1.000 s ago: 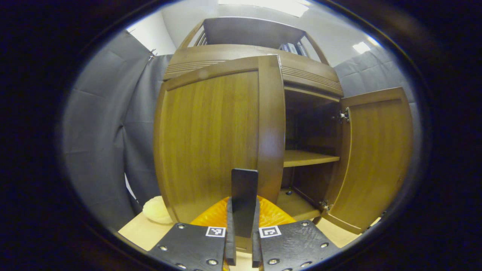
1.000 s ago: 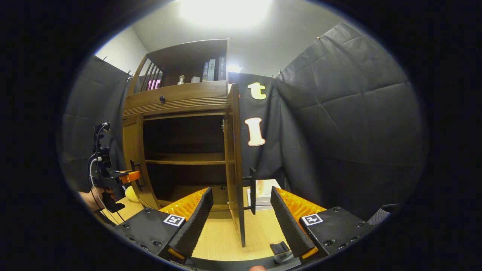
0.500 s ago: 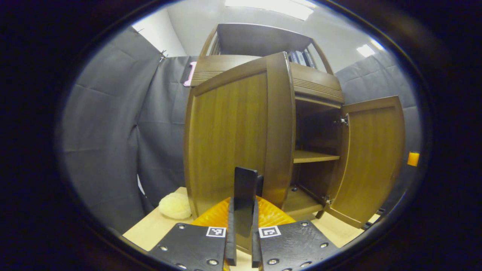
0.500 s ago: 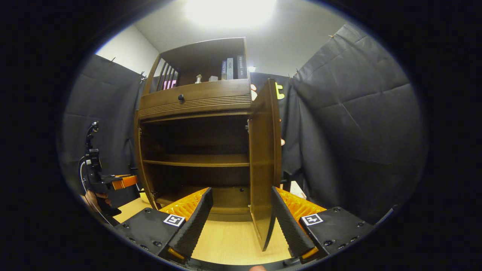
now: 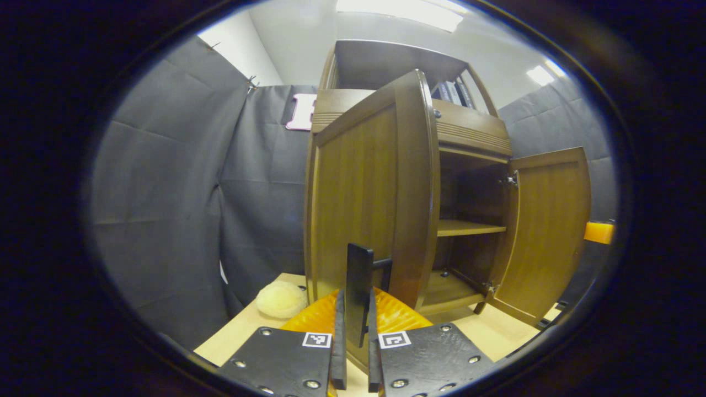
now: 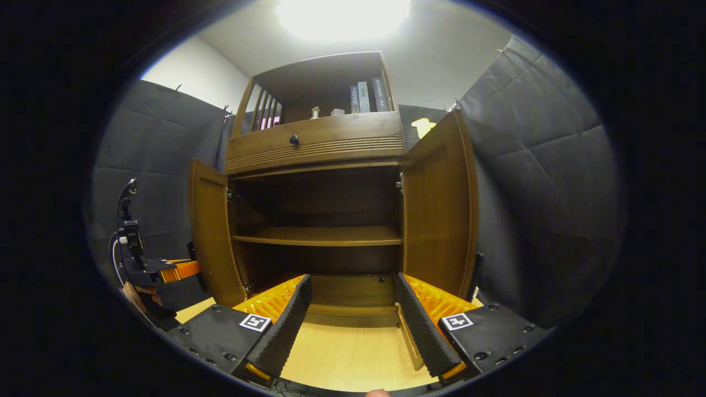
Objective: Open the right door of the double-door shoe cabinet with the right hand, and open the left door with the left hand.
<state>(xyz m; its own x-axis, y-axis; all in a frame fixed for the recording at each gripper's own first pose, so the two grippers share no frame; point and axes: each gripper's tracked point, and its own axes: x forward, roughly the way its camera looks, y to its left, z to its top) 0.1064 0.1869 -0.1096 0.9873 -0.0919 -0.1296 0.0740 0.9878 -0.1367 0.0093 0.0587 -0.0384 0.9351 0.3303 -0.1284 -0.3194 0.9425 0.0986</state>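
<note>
The wooden shoe cabinet (image 6: 314, 140) stands with both doors swung out. In the left gripper view the left door (image 5: 364, 187) is edge-on in front of me, and my left gripper (image 5: 354, 309) is shut on its dark bar handle (image 5: 358, 270). The right door (image 5: 546, 231) hangs open beyond it. In the right gripper view my right gripper (image 6: 350, 328) is open with nothing between its fingers, facing the cabinet's inside between the left door (image 6: 209, 231) and the right door (image 6: 438, 209). The left gripper (image 6: 176, 270) and the hand (image 6: 140, 295) holding it are at the far left.
Inside the cabinet a wooden shelf (image 6: 320, 236) runs across. Above are a drawer with a dark knob (image 6: 294, 139) and books (image 6: 364, 98). A pale round soft thing (image 5: 281, 300) lies on the light wooden table (image 6: 342, 353) left of the cabinet.
The left door has swung further out with my left gripper on its handle. The right door has swung wide, and my right gripper has turned from it towards the cabinet's inside.
</note>
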